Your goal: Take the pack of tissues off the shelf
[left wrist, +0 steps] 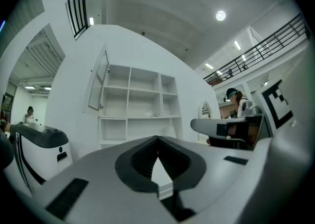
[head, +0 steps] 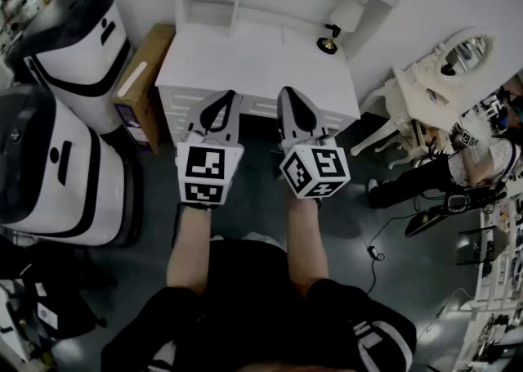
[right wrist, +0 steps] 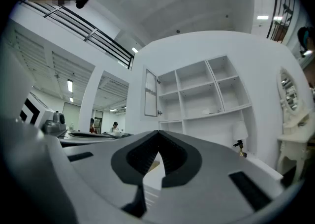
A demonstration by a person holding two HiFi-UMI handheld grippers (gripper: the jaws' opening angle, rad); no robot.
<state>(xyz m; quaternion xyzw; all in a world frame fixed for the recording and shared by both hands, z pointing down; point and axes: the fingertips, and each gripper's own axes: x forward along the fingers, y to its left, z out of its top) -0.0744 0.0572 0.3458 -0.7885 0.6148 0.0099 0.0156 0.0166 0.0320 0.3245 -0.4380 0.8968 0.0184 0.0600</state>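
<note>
Forearms (head: 189, 248), bare below black sleeves, at the bottom of the head view, reaching forward side by side over a dark floor (head: 384, 223).

Left gripper (head: 221, 96): held level, marker cube (head: 204, 172) at its rear, tips at the front edge of the desk. Jaws fully together, tips meeting, nothing between them.

Right gripper (head: 291, 92): just beside the left one, not touching it, its own cube turned slightly. Jaws likewise pressed together and empty.

Desk (head: 245, 60): white, top bare apart from a lamp (head: 346, 15) with a white shade at the right rear corner.

Shelf unit (left wrist: 129, 95): white, open compartments, standing at the back of the desk against the wall. One door (left wrist: 98, 82) is swung open at the upper left.

Pack of tissues (left wrist: 148, 114): small pale item lying on the long shelf board above the bottom compartments, near the middle. It is too small to make out further. It sits well apart from both grippers, ahead of them and higher.

Machines (head: 65, 166): two, white and black, on the floor left of the desk.

Cardboard box (head: 140, 84): upright, between the machines and the desk.

Dressing table (head: 458, 56): white, with an oval mirror, right of the desk.
</note>
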